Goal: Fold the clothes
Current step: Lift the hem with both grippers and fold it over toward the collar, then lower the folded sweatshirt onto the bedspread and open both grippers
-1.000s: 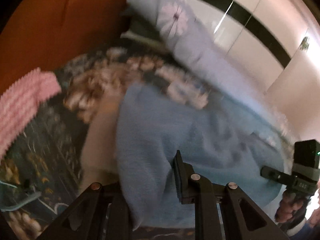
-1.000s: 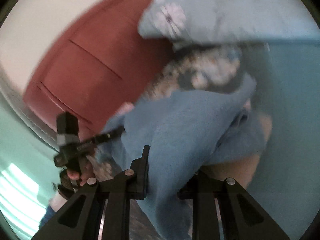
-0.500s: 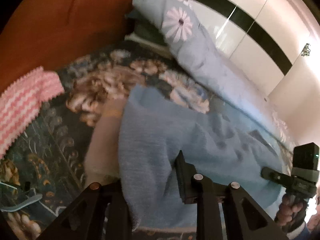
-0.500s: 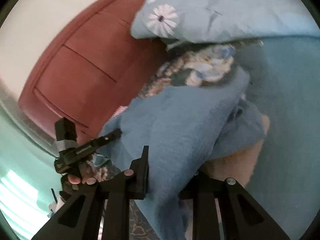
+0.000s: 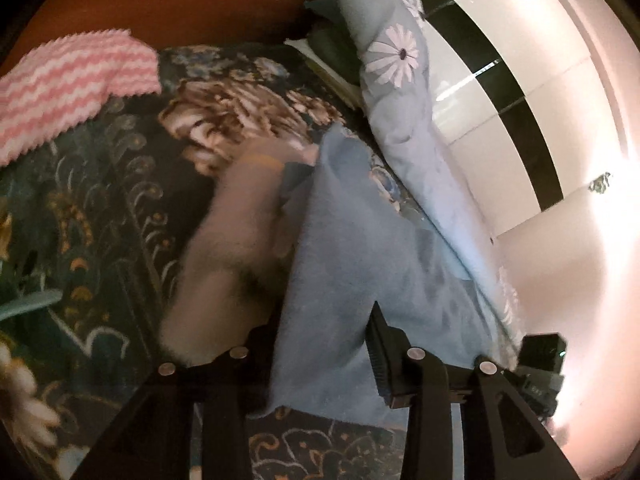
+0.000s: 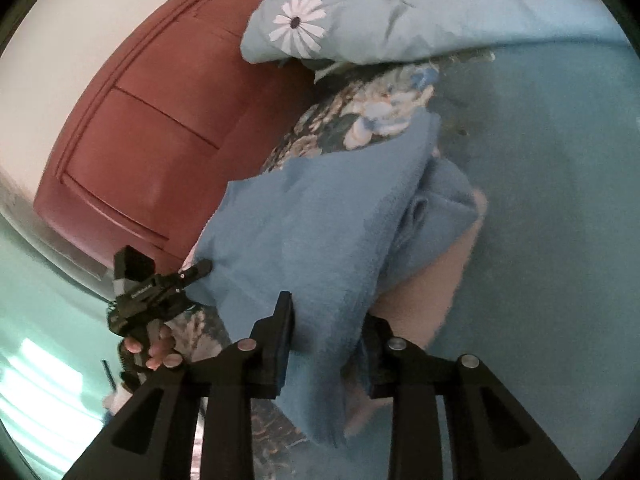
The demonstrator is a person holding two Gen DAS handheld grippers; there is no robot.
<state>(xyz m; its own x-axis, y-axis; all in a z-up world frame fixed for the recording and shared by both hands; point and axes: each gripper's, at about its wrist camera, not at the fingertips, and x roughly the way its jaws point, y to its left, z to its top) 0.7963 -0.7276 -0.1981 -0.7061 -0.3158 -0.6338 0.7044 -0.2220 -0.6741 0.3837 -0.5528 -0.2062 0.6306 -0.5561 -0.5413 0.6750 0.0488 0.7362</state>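
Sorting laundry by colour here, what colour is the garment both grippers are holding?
Blue garment with a beige underside, clearest in the right wrist view.

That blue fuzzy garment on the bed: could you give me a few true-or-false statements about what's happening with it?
1. Both grippers grip the blue garment. True: the left gripper and the right gripper each have its cloth between their fingers.
2. The garment has a beige part. True.
3. A green striped cloth lies by the headboard. False: the striped cloth is pink and white.
4. The pillow is plain white. False: it is light blue with daisies.
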